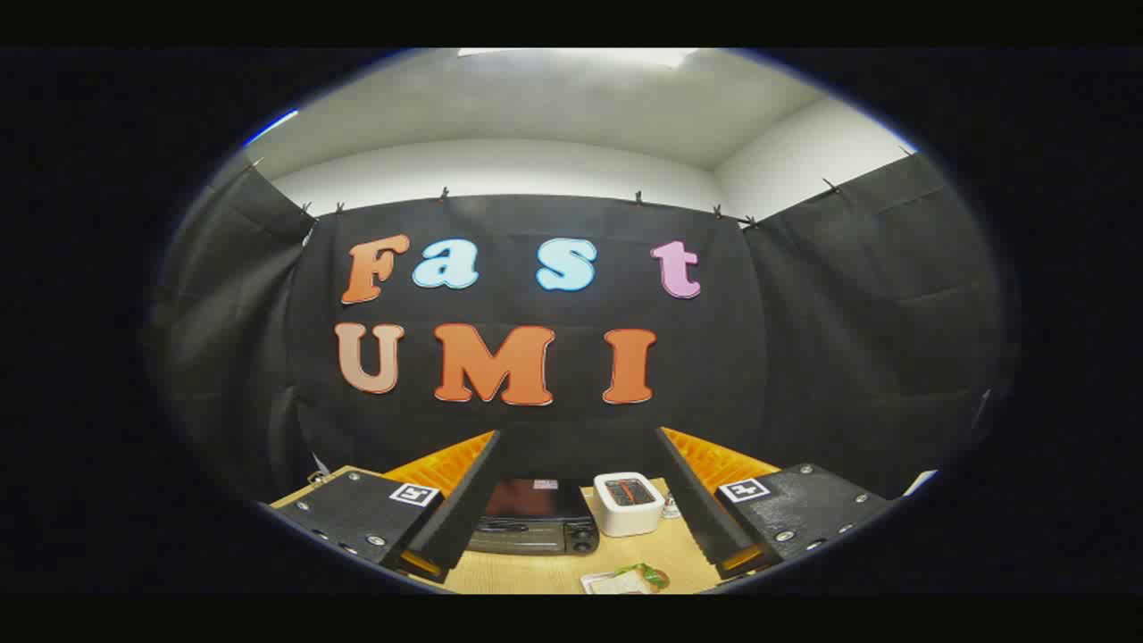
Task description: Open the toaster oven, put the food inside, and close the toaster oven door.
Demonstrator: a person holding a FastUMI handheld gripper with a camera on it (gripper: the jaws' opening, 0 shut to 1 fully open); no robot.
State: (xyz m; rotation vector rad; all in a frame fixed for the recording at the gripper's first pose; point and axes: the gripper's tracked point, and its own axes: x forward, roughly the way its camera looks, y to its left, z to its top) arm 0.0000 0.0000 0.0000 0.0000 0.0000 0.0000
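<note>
A dark toaster oven (534, 518) stands on the wooden table (545, 572), seen from above between my two fingers, with its door closed and knobs at its right end. The food (625, 580), a pale slice with something green on a white plate, lies nearer to me than the oven and a little to its right. My gripper (576, 500) hangs high above the table, open wide, with nothing between its fingers. Both the oven and the food are well ahead of and below the fingertips.
A white pop-up toaster (629, 503) with slots on top stands right beside the oven, on its right. A small shiny object (671, 509) sits just right of the toaster. Black cloth walls close in the table at the back and both sides.
</note>
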